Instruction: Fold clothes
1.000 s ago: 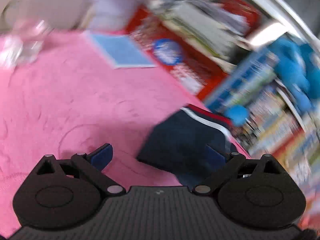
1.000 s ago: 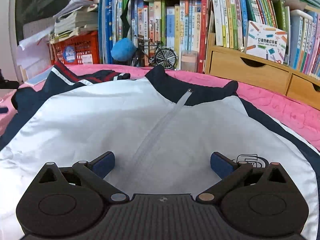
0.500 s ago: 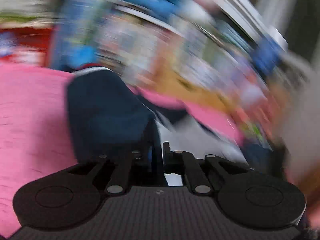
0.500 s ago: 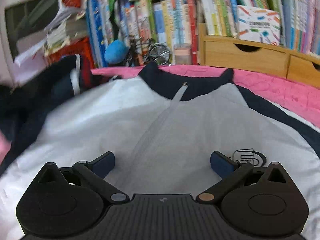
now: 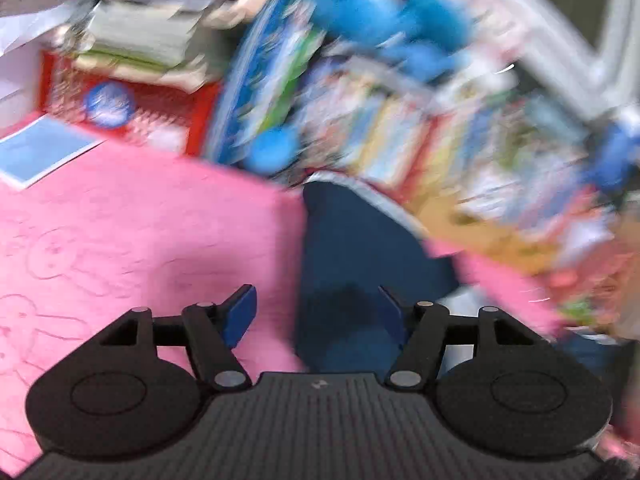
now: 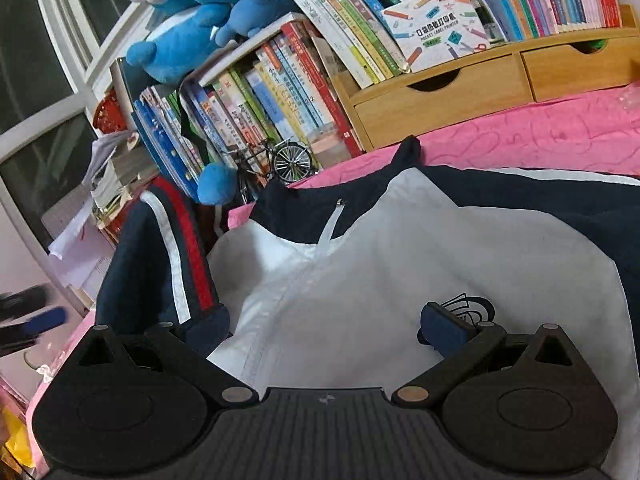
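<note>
A white and navy zip jacket (image 6: 400, 280) lies spread on a pink bedspread (image 6: 540, 140). Its navy sleeve (image 6: 160, 248), with a red and a white stripe, is folded in over the jacket's left side. My right gripper (image 6: 324, 332) hovers open over the white front; its left pad is hard to tell from the navy cuff. My left gripper (image 5: 316, 312) is blurred by motion. Its jaws are opening, and the navy sleeve (image 5: 352, 248) lies between and ahead of them with neither pad pressing on it. The left gripper (image 6: 32, 320) also shows as a blur at the far left of the right wrist view.
Packed bookshelves (image 6: 280, 92) and wooden drawers (image 6: 440, 100) line the far edge of the bed. Blue plush toys (image 6: 192, 36) sit on top, and a model bicycle (image 6: 280, 160) stands below. A blue booklet (image 5: 40, 152) lies on the pink bedspread (image 5: 120, 240) near a red basket (image 5: 160, 120).
The left gripper shut on the navy sleeve, carried it across toward the jacket, and now its jaws stand apart. The right gripper rolled and shifted; the sleeve now lies on the jacket's left side.
</note>
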`<action>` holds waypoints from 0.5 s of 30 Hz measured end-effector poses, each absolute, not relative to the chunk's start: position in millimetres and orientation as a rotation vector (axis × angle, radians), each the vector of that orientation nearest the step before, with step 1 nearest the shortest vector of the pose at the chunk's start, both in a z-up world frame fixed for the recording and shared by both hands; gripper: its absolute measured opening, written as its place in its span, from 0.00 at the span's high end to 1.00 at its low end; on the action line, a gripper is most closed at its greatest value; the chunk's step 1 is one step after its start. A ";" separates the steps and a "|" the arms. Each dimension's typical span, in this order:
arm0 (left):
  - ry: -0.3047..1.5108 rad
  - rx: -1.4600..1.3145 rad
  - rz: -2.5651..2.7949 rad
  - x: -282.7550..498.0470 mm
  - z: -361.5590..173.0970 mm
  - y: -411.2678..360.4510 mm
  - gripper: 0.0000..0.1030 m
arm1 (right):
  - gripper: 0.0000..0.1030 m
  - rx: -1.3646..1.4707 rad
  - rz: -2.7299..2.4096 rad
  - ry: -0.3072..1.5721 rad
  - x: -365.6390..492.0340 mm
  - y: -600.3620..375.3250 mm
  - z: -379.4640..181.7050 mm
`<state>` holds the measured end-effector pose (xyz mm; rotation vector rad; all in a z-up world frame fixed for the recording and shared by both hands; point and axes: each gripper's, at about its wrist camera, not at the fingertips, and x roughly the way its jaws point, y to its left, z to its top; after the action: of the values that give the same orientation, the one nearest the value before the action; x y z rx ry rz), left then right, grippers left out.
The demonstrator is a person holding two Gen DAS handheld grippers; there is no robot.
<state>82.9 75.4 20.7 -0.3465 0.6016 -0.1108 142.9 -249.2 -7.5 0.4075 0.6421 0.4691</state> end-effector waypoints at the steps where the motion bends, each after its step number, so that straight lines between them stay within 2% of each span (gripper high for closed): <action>1: 0.636 -0.333 -0.116 92.5 14.3 67.8 0.41 | 0.00 0.430 0.475 0.638 143.2 -252.3 -8.6; 2: 0.670 -0.320 -0.121 102.0 7.8 60.3 0.45 | 0.00 0.453 0.481 0.634 143.5 -255.7 -9.8; 4: 0.673 -0.227 -0.239 99.7 3.8 25.6 0.45 | 0.00 0.493 0.468 0.613 142.6 -263.2 -10.8; 6: 0.648 -0.006 -0.392 78.8 4.5 -17.0 0.42 | 0.00 0.522 0.430 0.585 140.5 -270.9 -10.4; 10: 0.629 0.387 -0.654 16.9 -7.6 -75.0 0.30 | 0.00 0.612 0.349 0.507 137.2 -292.0 -11.3; 12: 0.601 0.456 -0.700 -10.3 -10.2 -80.0 0.30 | 0.00 0.634 0.332 0.487 137.0 -298.5 -11.5; 15: 0.630 0.325 -0.687 -23.7 -2.0 -59.3 0.30 | 0.00 0.605 0.364 0.451 132.5 -292.4 -6.4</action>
<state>-23.7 -59.3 -2.0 0.3254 0.6301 -0.6872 132.5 -292.4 -6.4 0.6045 0.4514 0.3640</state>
